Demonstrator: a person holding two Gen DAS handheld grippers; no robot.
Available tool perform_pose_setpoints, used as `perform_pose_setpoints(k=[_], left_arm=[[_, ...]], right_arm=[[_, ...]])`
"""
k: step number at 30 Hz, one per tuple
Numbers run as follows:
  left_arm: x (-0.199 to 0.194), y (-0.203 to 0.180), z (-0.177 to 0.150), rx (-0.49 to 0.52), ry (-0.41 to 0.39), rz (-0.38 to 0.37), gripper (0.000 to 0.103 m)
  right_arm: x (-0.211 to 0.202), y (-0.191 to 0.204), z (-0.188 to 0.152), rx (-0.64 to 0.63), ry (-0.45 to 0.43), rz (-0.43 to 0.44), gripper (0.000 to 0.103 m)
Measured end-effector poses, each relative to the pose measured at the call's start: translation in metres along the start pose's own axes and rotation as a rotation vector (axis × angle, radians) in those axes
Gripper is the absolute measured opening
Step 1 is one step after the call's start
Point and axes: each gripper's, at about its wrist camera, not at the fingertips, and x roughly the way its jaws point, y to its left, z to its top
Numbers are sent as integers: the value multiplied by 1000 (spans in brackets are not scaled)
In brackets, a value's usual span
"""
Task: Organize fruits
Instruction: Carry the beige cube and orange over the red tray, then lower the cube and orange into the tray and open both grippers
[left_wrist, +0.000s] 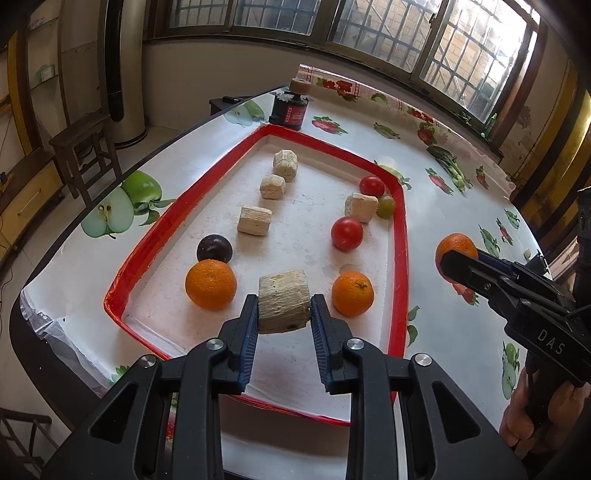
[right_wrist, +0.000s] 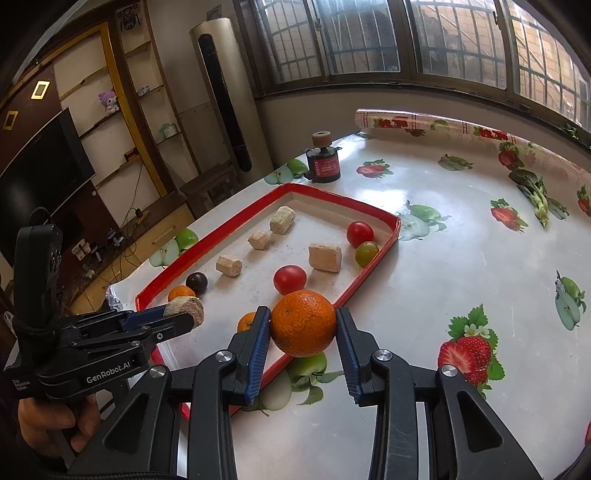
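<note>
The left gripper (left_wrist: 284, 308) is closed most of the way on a pale fibrous block (left_wrist: 283, 301), its blue pads pressing the block's 2 sides, and holds it above the near end of the red-rimmed tray (left_wrist: 400, 236). The right gripper (right_wrist: 302, 325) is likewise narrowed around an orange (right_wrist: 303, 323), clamped between both pads above the tray's right rim, over the fruit-print worktop (right_wrist: 443, 266).

In the tray, seen from the left wrist view, 2 more oranges (left_wrist: 210, 283) lie near, one on each side of the held block. A dark plum (left_wrist: 214, 249) sits just beyond the left orange. 4 smaller blocks (left_wrist: 255, 220), 2 red tomatoes (left_wrist: 346, 233) and a green tomato (left_wrist: 386, 206) lie farther off. A black jar (left_wrist: 288, 110) stands beyond the tray's far end.
</note>
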Motion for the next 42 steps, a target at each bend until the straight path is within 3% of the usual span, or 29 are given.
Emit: perform_pose_setpoints(k=[15, 31, 36, 39, 42], left_arm=[[28, 0, 12, 7, 48, 11, 25], [37, -3, 18, 13, 57, 29, 26], [38, -4, 17, 15, 62, 51, 36], [36, -5, 15, 15, 59, 62, 46], [34, -5, 14, 13, 57, 64, 46]], right_arm=[[66, -7, 28, -25, 81, 11, 36], [90, -12, 24, -30, 114, 14, 37], [86, -11, 23, -33, 114, 16, 38], [83, -11, 24, -33, 110, 21, 44], [79, -11, 25, -33, 101, 22, 50]])
